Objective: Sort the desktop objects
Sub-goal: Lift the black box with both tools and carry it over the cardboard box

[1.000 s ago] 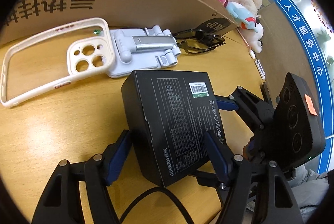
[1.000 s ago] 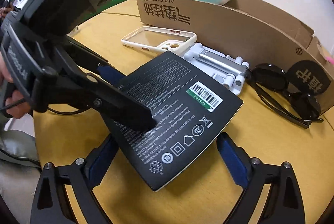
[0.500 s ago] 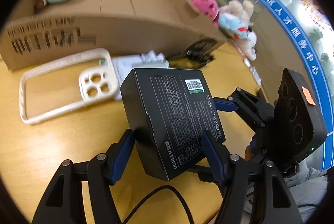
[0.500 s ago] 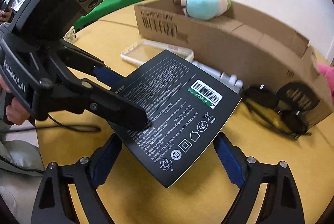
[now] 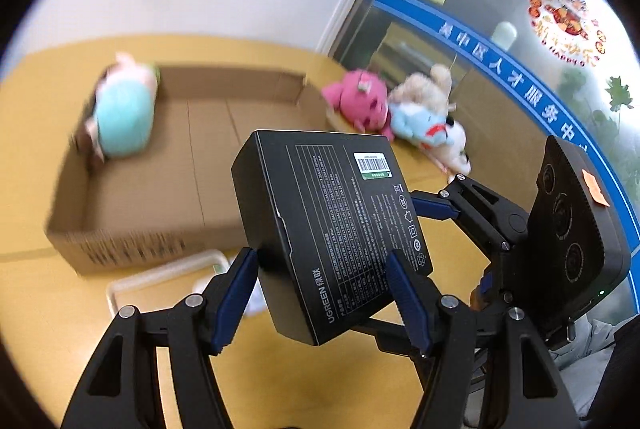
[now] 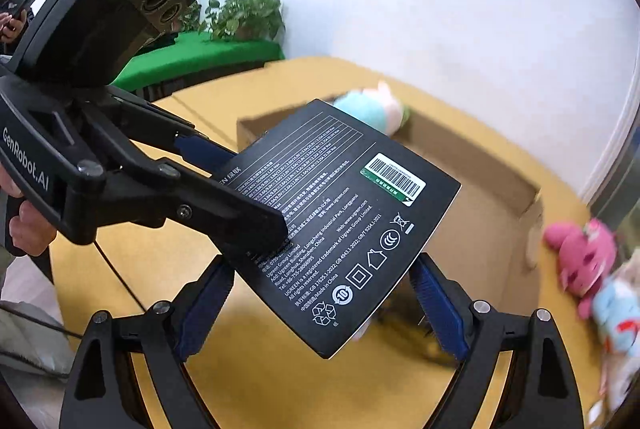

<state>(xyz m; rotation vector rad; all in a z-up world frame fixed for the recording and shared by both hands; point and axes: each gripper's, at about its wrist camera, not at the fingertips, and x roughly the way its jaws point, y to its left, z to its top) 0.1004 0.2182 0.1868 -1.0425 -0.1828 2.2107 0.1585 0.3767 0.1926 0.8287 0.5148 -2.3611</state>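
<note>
A flat black UGREEN box (image 5: 324, 225) is held in the air between both grippers. My left gripper (image 5: 324, 293) is shut on its near edge, blue pads on both sides. My right gripper (image 6: 320, 305) is shut on the adjacent edge of the same box (image 6: 340, 225). Each gripper shows in the other's view: the right one (image 5: 500, 229), the left one (image 6: 132, 165). The box hangs in front of and above an open cardboard tray (image 5: 160, 189), which holds a teal and pink plush (image 5: 124, 113).
A white phone case (image 5: 160, 281) lies on the yellow table (image 5: 40, 309) under the box. Pink, beige and blue plush toys (image 5: 400, 113) sit to the right of the tray. A dark object below the box in the right wrist view is blurred.
Both grippers have lifted the black box off the table and raised it high. The views now look down into the cardboard tray; phone stand and sunglasses are hidden.
</note>
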